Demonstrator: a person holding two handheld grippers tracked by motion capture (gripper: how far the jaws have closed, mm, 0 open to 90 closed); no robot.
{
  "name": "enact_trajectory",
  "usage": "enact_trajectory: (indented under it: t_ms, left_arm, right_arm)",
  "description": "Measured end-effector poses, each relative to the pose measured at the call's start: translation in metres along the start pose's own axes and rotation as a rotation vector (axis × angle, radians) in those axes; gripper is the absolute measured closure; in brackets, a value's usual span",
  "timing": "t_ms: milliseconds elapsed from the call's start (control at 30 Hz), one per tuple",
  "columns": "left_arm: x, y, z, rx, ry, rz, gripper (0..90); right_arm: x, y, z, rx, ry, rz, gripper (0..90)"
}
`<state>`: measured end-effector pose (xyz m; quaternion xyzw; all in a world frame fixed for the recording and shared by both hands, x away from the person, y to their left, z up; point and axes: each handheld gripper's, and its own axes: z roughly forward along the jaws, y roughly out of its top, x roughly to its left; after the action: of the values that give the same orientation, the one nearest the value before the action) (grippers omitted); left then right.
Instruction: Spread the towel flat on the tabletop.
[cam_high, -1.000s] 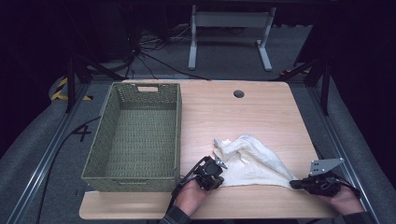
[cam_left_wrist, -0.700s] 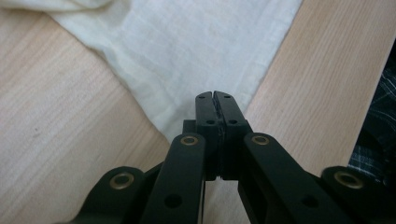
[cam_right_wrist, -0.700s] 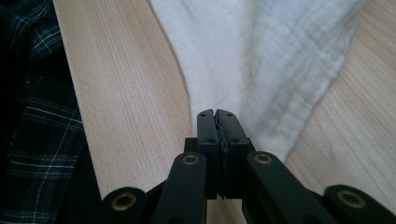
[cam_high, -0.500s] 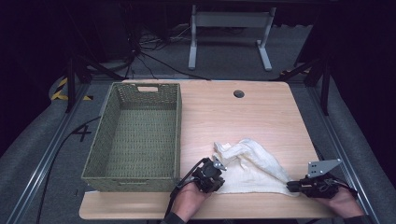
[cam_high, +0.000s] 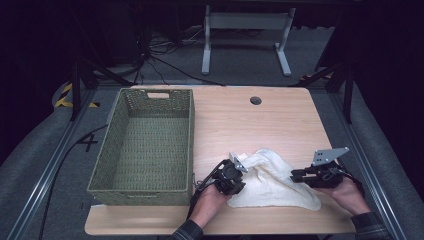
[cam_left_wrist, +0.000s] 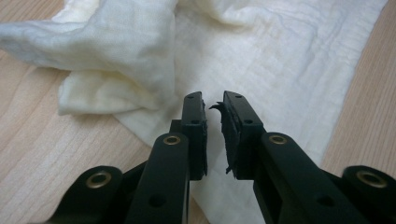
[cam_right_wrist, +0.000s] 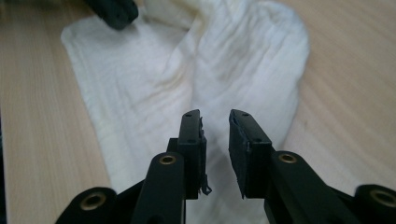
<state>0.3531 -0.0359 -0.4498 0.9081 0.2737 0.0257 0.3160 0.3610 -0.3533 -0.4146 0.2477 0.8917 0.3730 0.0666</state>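
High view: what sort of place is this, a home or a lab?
Likely a lab recording station: a lone wooden table on grey carpet, dark surroundings, loose cables on the floor, and yellow-black hazard tape beside a floor rail.

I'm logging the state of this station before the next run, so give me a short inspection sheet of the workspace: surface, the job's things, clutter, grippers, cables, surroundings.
Surface: wooden table, bare at the back, with a round hole.
Job's things: white cloth lies rumpled and partly folded over at the near edge; woven basket stands left of it, nothing inside.
Clutter: nothing seen.
Grippers: left gripper and right gripper hang over the cloth; both jaws have just been opening, a narrow gap, nothing between them.
Cables: black cable runs across the floor left of the table; more lie behind it.
Surroundings: dark room, grey floor, a metal stand behind the table.
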Motion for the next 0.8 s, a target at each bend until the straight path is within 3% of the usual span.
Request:
enact_trajectory:
  t_ms: [200, 367, 500, 800]
  left_arm:
    - [-0.001, 0.000, 0.002, 0.007, 0.017, 0.020, 80.2]
    - [-0.002, 0.000, 0.002, 0.011, 0.042, 0.038, 84.7]
    - [0.001, -0.001, 0.002, 0.008, 0.029, 0.021, 89.5]
    - [0.000, -0.002, 0.002, 0.005, 0.036, 0.027, 89.4]
  right_arm:
    - [-0.012, 0.031, 0.014, -0.030, -0.001, -0.017, 74.6]
    - [-0.018, 0.046, 0.027, -0.037, 0.005, -0.022, 73.8]
    - [-0.022, 0.060, 0.043, -0.039, 0.021, -0.024, 73.4]
    - [-0.029, 0.075, 0.068, -0.019, 0.031, -0.015, 73.5]
